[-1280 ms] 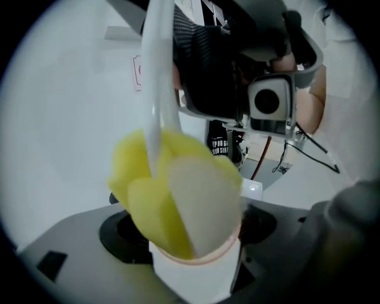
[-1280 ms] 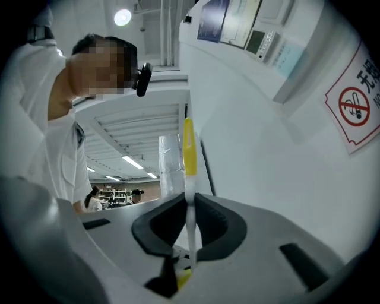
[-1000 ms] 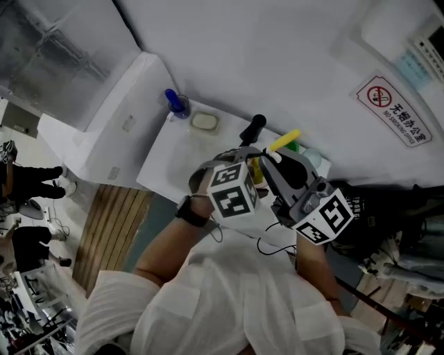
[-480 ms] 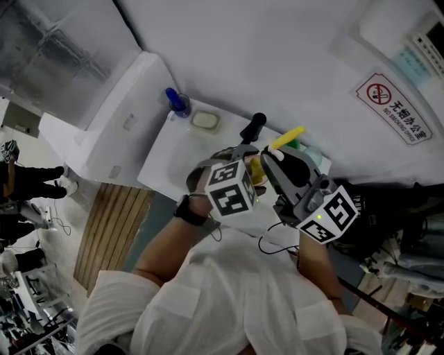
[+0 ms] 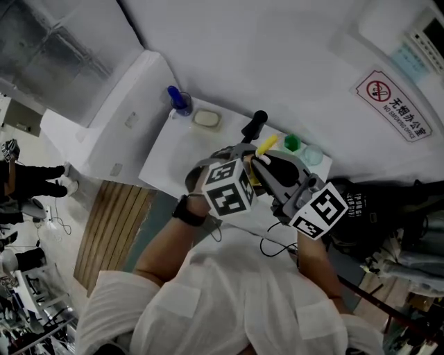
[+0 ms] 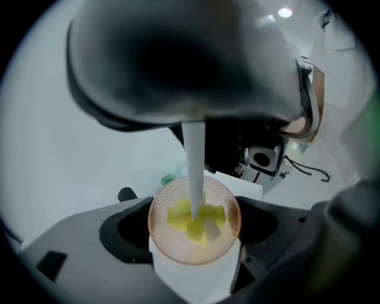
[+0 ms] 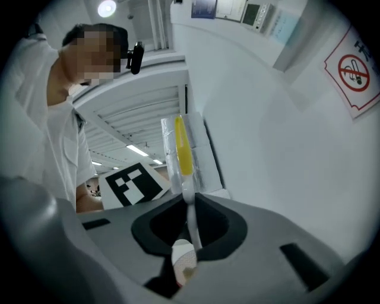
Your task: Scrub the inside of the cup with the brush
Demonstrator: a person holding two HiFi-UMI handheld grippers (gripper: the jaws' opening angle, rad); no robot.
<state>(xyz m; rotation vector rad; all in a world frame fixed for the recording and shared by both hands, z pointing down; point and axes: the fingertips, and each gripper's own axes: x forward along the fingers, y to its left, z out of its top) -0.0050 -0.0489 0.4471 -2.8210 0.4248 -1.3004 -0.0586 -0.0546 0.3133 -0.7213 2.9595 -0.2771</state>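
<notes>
My left gripper (image 6: 195,233) is clamped on the translucent orange plastic cup (image 6: 178,249), which I hold above the white table (image 5: 170,149). My right gripper (image 7: 189,231) is closed on the white-stemmed, yellow-handled brush (image 7: 183,148). The brush's yellow sponge head sits inside the cup.

The head view is coming through dim and grey, with flat, even light and only soft shadows lying on the white worktop (image 5: 177,151). Both gripper views are bulging fisheye-fashion, their corners going black. A ceiling lamp (image 6: 285,12) is glaring at 1 o'clock above the sharp cup (image 6: 172,243). A second lamp (image 7: 107,8) is flaring at 11 o'clock, and the brush (image 7: 183,148) is blurring slightly.
</notes>
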